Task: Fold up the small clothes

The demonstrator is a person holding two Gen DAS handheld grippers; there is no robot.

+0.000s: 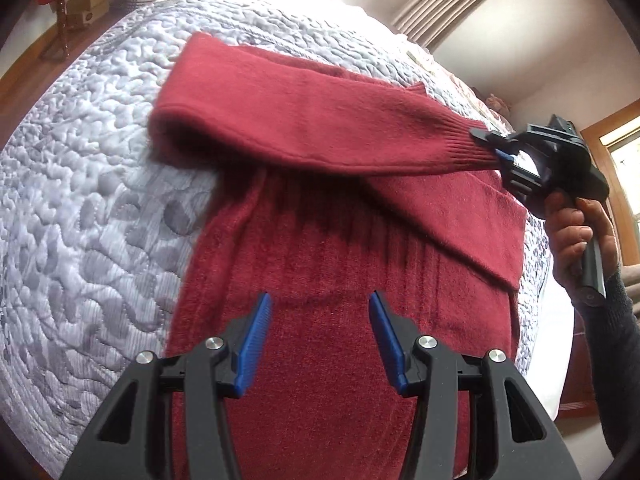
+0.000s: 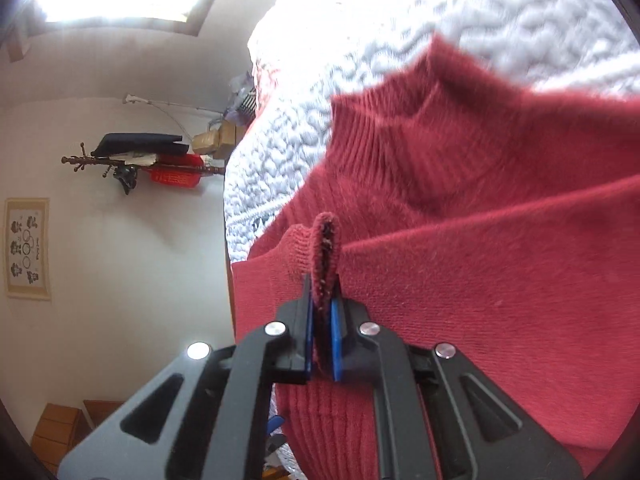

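Right gripper [image 2: 322,312] clamped on sleeve cuff [image 2: 326,252], holding sleeve [image 1: 320,120] raised across sweater [image 1: 320,280], likely to fold it inward. Left gripper [image 1: 320,332] wide, empty, over sweater body, probably ready to steady it. Sweater lies mid-quilt [image 1: 100,200], hem toward near edge.

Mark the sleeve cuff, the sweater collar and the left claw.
sleeve cuff [image 2: 326,256]: right wrist view, folded edge pinched in the claw.
sweater collar [image 2: 404,120]: right wrist view, ribbed neck.
left claw [image 1: 320,338]: left wrist view, midway between the open tips.
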